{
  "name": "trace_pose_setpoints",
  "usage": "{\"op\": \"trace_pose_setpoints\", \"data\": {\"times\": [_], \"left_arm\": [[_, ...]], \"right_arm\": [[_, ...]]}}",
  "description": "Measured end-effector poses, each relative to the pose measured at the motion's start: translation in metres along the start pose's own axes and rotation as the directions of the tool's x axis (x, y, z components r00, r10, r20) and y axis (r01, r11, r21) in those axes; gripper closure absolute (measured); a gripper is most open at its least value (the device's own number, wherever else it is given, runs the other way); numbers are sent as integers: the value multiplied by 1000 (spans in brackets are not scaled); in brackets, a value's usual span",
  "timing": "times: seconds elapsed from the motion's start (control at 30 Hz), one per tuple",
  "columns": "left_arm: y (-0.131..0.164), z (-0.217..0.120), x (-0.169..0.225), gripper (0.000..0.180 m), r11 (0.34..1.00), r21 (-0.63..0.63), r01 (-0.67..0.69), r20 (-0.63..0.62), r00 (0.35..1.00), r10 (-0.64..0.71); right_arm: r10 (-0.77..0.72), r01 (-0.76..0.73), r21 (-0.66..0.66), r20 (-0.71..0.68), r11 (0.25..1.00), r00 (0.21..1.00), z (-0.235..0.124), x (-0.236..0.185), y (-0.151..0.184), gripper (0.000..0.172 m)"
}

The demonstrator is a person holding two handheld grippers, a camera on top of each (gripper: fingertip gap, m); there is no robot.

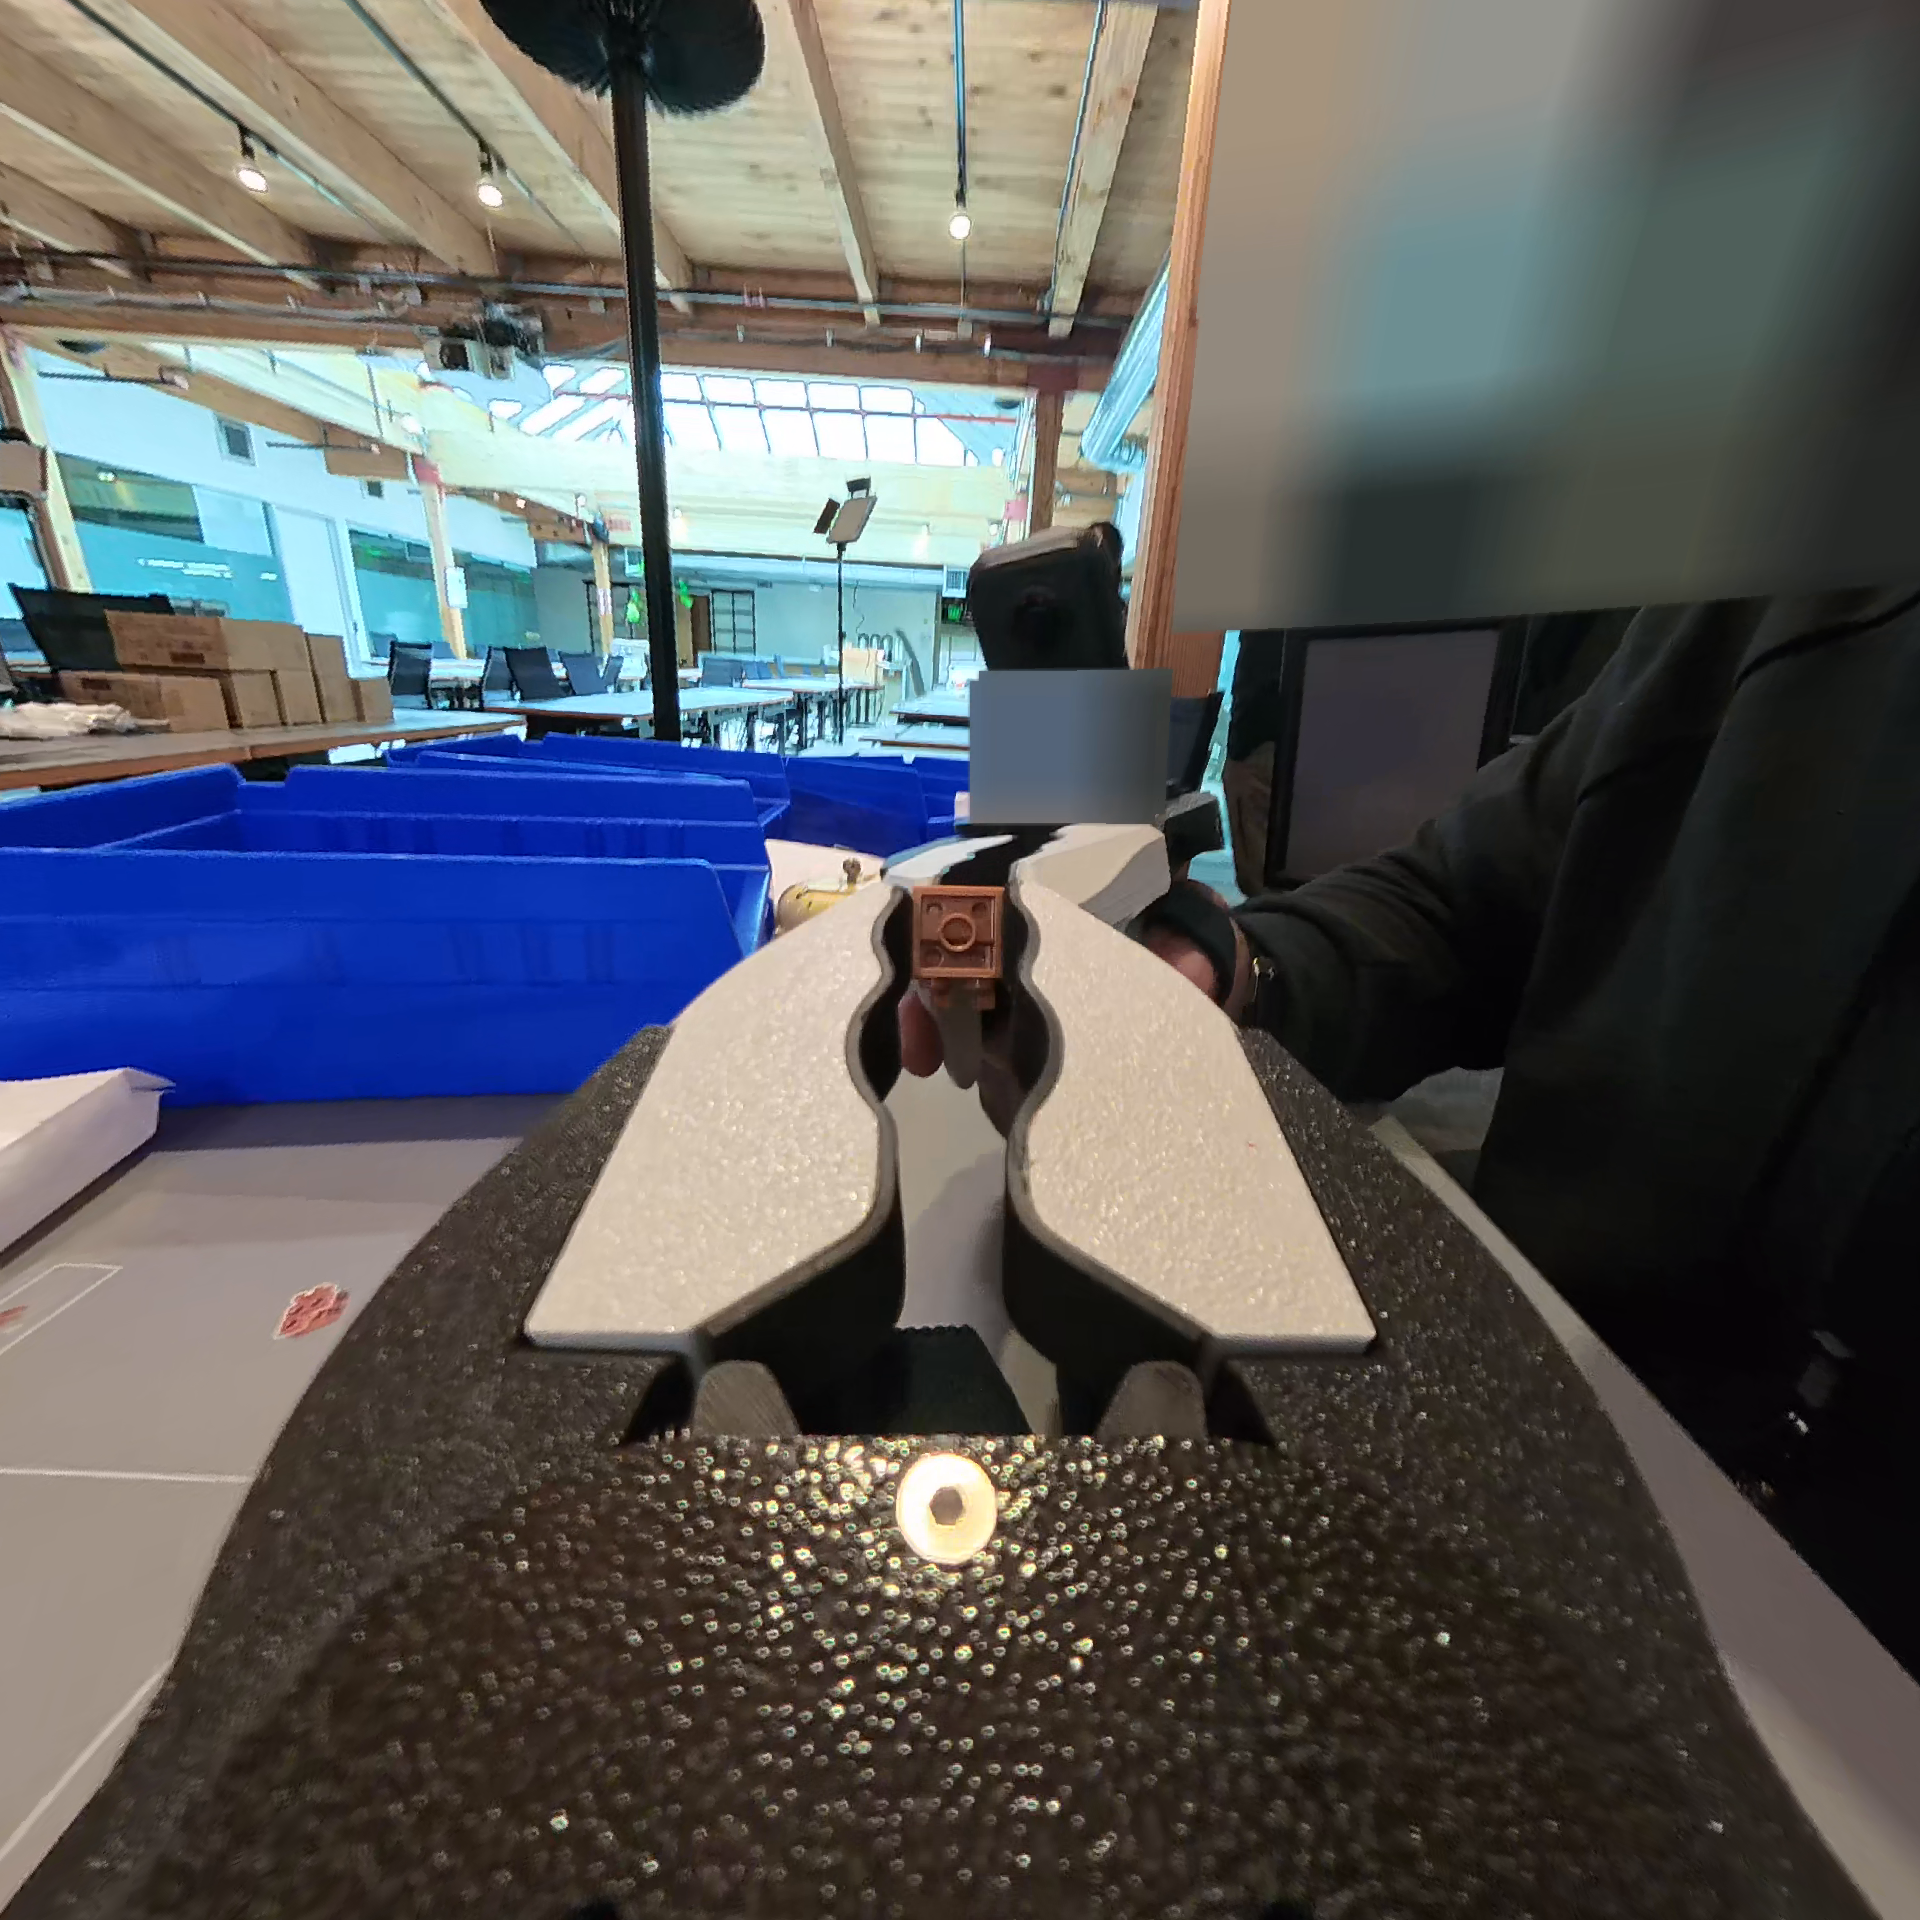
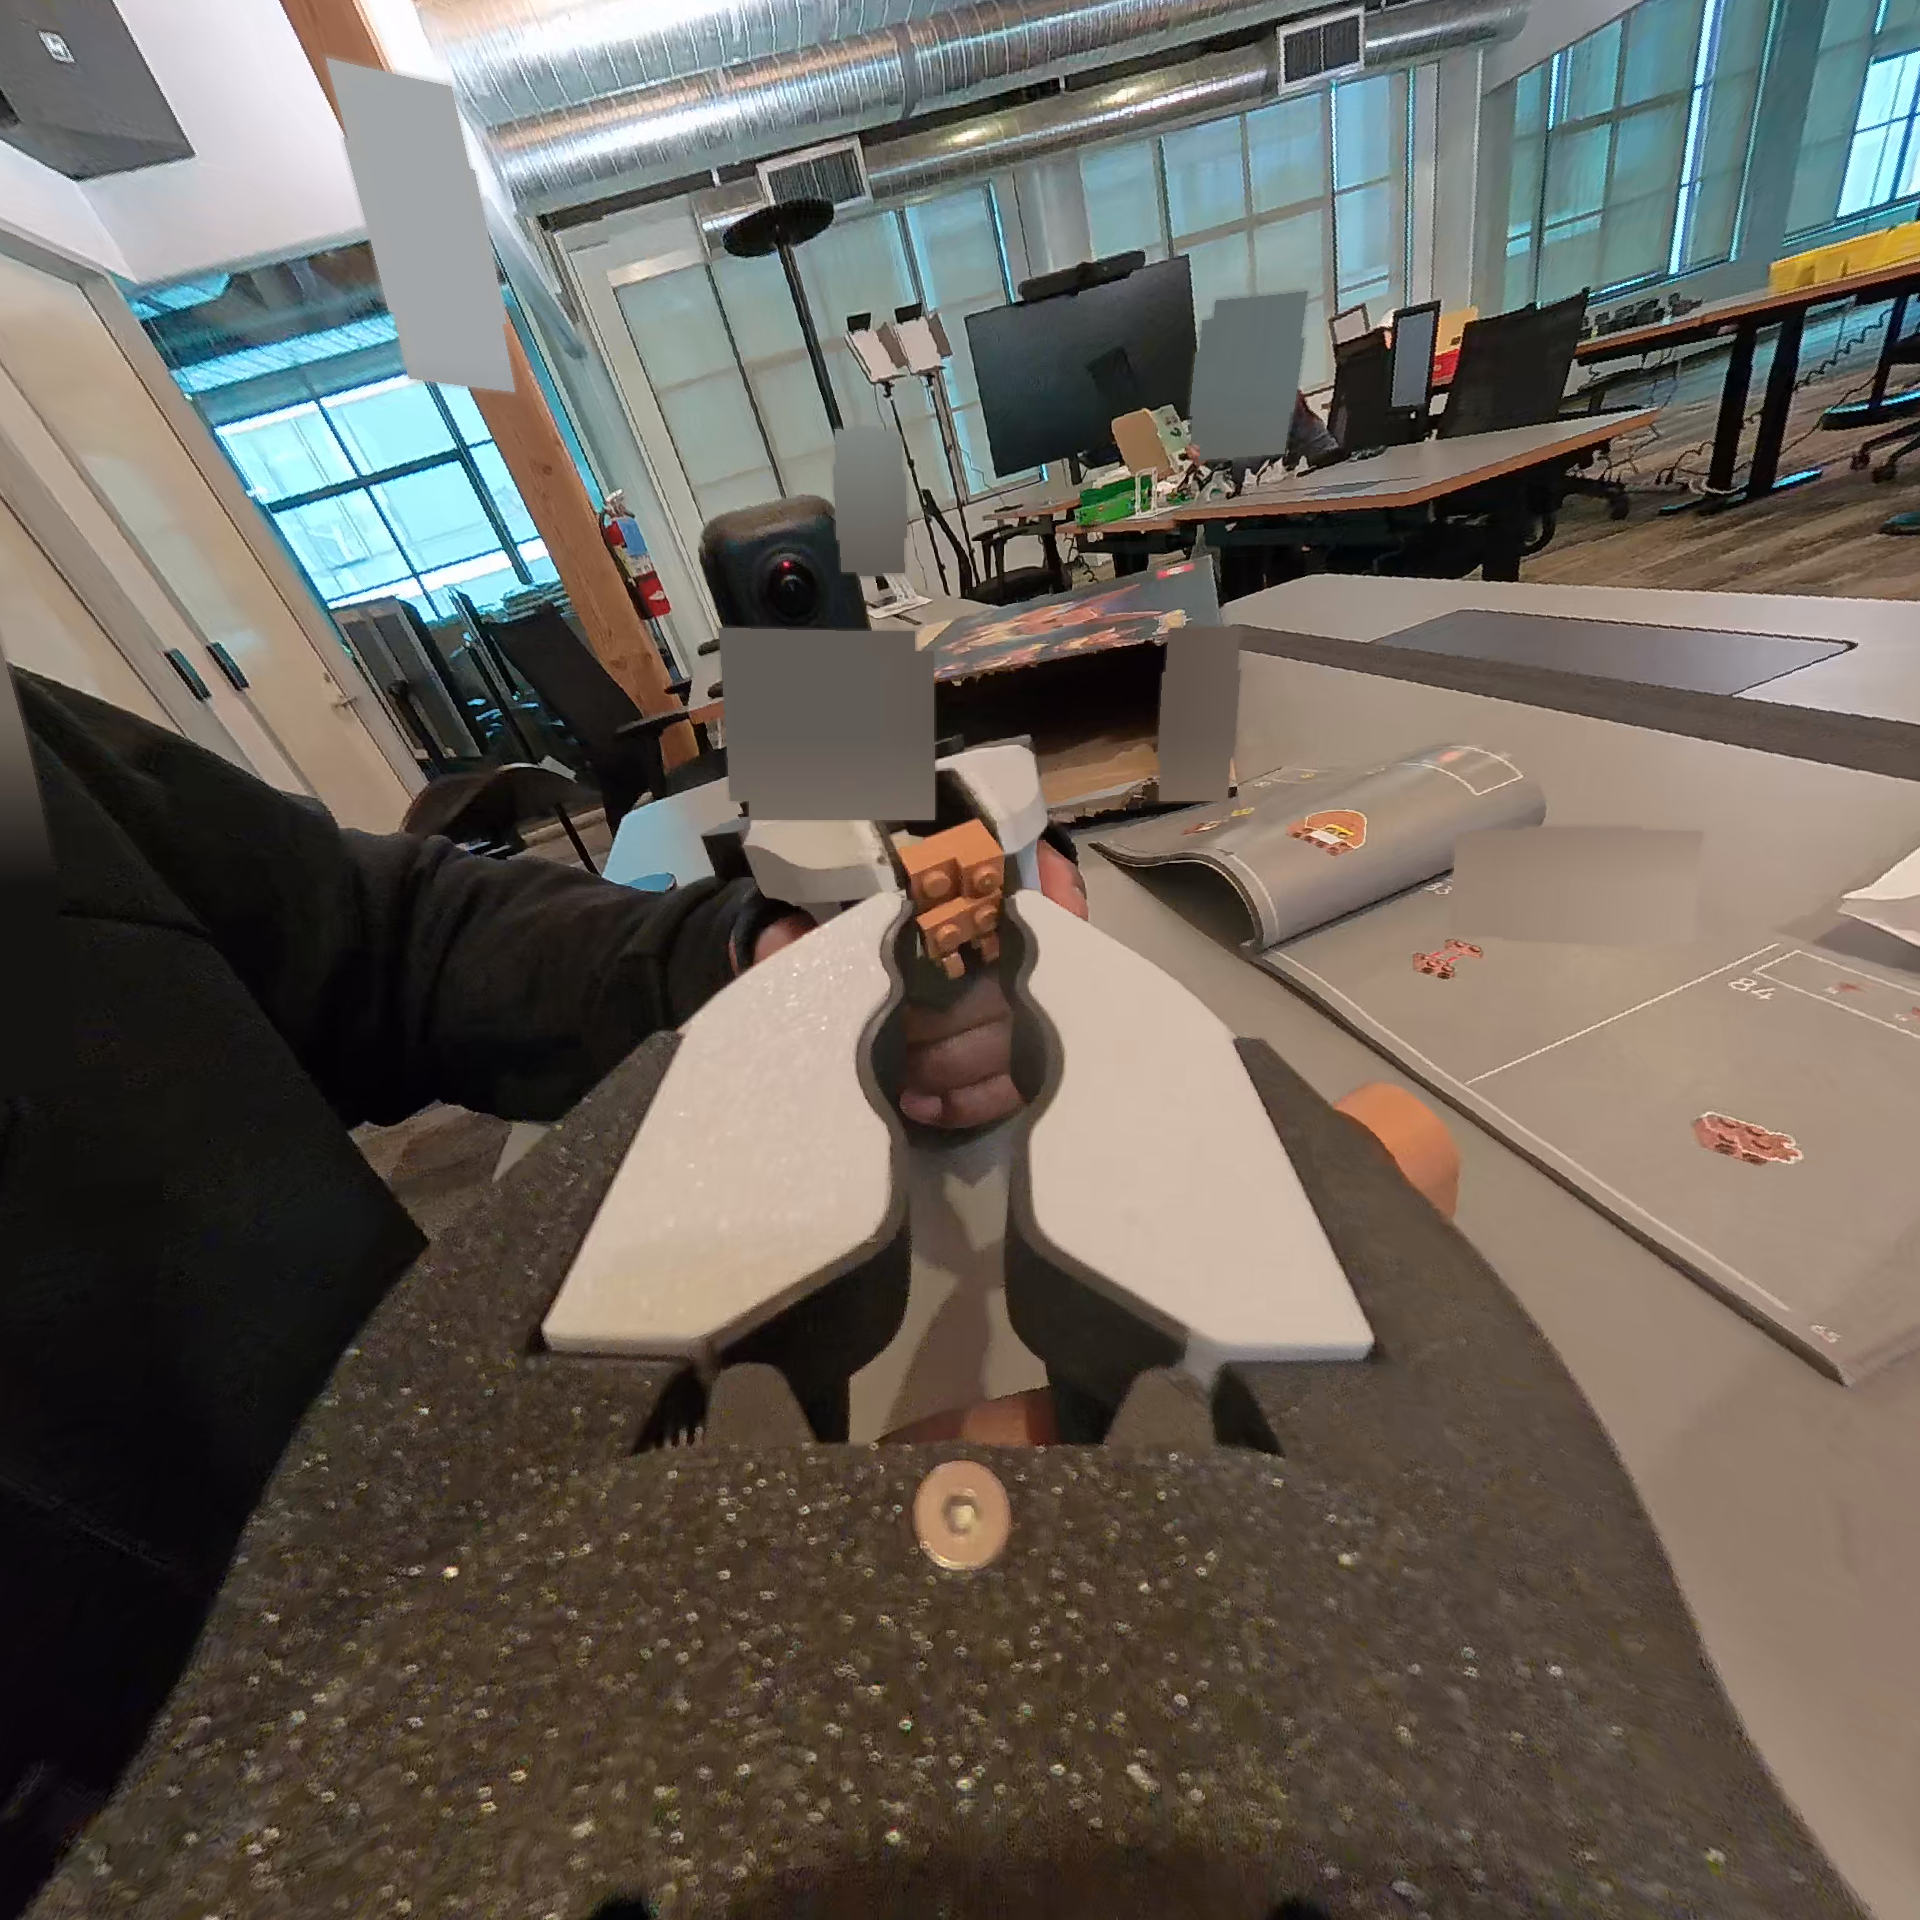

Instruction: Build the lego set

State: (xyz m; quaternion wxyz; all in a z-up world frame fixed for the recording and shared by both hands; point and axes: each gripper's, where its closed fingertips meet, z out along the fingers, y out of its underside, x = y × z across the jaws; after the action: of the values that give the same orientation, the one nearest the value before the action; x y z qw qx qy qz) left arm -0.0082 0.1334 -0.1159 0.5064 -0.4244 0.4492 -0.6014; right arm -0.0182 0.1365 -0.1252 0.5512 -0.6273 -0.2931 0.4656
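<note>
Above the grey bench's near edge, the left gripper (image 1: 957, 940) and right gripper (image 2: 957, 914) faced each other, each pinching one small brown studded plastic brick assembly (image 1: 957, 932); any further push would need squared alignment.

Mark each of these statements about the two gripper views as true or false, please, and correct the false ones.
1. The left gripper has a small brown plastic building brick between its fingertips. True.
2. Green plastic storage bins stand on the table to the left of the left gripper. False: the plastic storage bins are blue.
3. An open grey instruction booklet lies on the grey table to the right of the right gripper. True.
4. The right gripper's fingertips are far from the left gripper. False: the two grippers meet tip to tip, both at a small brown stud-covered brick assembly.
5. The person's sleeve is white. False: it is black.
</note>
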Motion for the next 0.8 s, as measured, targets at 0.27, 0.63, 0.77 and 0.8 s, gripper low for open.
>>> {"op": "trace_pose_setpoints", "data": {"times": [0.27, 0.63, 0.77, 0.8], "left_arm": [[6, -2, -1, 165, 998, -66, -25, 7, 1000, 26], [-4, -5, -3, 165, 997, -2, 81, 0, 997, -81], [-7, -1, 2, 165, 979, 73, 189, -44, 981, -187], [-9, 1, 3, 165, 972, 93, 217, -58, 976, -212]], "right_arm": [[-58, 57, -29, -16, 998, 998, 0, 2, 5, 158], [-59, 57, -33, -50, 998, 997, -1, 9, 5, 158], [-43, 42, -29, -35, 999, 998, 1, 6, 5, 158], [-42, 41, -30, -27, 999, 999, 2, 4, 6, 158]]}}
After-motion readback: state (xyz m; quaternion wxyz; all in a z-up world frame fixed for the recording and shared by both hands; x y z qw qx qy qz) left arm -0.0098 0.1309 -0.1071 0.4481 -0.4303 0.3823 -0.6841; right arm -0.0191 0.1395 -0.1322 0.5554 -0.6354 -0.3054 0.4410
